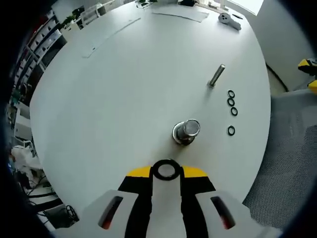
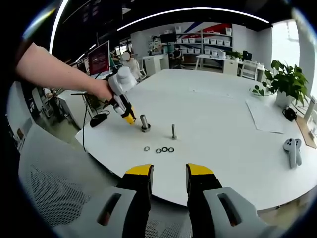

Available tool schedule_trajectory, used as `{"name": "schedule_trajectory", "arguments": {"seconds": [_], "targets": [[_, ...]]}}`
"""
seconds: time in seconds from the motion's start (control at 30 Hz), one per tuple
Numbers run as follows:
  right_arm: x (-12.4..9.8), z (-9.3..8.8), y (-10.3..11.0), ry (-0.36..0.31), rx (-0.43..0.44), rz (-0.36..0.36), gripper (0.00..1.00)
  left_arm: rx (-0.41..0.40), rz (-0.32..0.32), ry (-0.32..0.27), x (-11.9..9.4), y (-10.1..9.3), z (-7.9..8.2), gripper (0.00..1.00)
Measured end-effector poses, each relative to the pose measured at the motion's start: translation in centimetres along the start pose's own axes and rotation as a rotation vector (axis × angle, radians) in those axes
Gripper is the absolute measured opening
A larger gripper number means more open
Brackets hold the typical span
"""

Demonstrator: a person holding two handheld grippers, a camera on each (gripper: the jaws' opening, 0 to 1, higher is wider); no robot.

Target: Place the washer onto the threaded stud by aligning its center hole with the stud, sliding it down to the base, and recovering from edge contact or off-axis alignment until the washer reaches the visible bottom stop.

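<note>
Washer (image 1: 166, 170): black ring, pinched between the yellow tips of the left tongs (image 1: 166, 172), its hole facing the left gripper view. It sits just short of the stud (image 1: 186, 132) and apart from it, above the white worktop (image 1: 124, 89).

Stud: short metal post with a wide round base, standing upright on the worktop near the edge closest to the person. In the right gripper view the same stud (image 2: 144, 123) stands just beside the yellow tip of the left tongs (image 2: 128, 118), which a hand (image 2: 101, 89) holds tilted down toward it.

Bolt (image 1: 216, 76): a second, slimmer metal post, upright, farther along the worktop from the stud; also seen in the right gripper view (image 2: 174, 131), beside the stud and apart from it.

Spare washers (image 1: 232, 101): four black rings lying flat on the worktop near its edge, three in a tight row and one (image 1: 231, 130) a little apart. In the right gripper view the row (image 2: 165, 149) lies between the two posts and the near edge, with the single ring (image 2: 147, 148) to one side.

Right tongs (image 2: 169, 171): spread, nothing between the yellow tips, hovering off the near edge of the worktop over a grey mesh chair (image 2: 59, 188).

Other items: a white controller (image 2: 292, 150) and sheets of paper (image 2: 267, 116) toward the far side of the worktop; a potted plant (image 2: 285, 82) at its far edge.
</note>
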State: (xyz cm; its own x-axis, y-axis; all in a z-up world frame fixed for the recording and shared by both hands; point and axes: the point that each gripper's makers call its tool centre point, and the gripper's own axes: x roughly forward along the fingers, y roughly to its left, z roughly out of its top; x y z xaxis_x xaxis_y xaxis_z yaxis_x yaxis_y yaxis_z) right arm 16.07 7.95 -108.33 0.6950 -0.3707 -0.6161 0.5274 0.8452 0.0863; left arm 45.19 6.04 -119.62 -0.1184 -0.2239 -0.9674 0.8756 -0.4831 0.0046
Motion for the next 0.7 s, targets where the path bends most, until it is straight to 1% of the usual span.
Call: {"name": "schedule_trajectory", "arguments": {"seconds": [0.17,0.27,0.3,0.4,0.53,0.7], "targets": [[0.0,0.1,0.0,-0.003,0.0,0.002,0.29,0.028,-0.006,-0.028,-1.4,0.0,1.7,0.18],[0.0,0.1,0.1,-0.003,0.0,0.005,0.29,0.053,-0.005,-0.017,-2.3,-0.1,2.2,0.18],[0.0,0.1,0.1,-0.002,-0.001,0.006,0.29,0.072,-0.003,-0.014,-2.5,-0.4,2.5,0.18],[0.0,0.1,0.1,-0.004,-0.001,0.005,0.29,0.089,-0.013,-0.017,-3.0,-1.1,3.4,0.18],[0.0,0.0,0.1,-0.002,-0.005,0.005,0.29,0.128,-0.016,0.005,-2.9,-2.7,4.5,0.18],[0.0,0.1,0.1,-0.006,-0.002,0.006,0.29,0.175,-0.021,0.023,-2.5,-3.7,5.1,0.18]]}}
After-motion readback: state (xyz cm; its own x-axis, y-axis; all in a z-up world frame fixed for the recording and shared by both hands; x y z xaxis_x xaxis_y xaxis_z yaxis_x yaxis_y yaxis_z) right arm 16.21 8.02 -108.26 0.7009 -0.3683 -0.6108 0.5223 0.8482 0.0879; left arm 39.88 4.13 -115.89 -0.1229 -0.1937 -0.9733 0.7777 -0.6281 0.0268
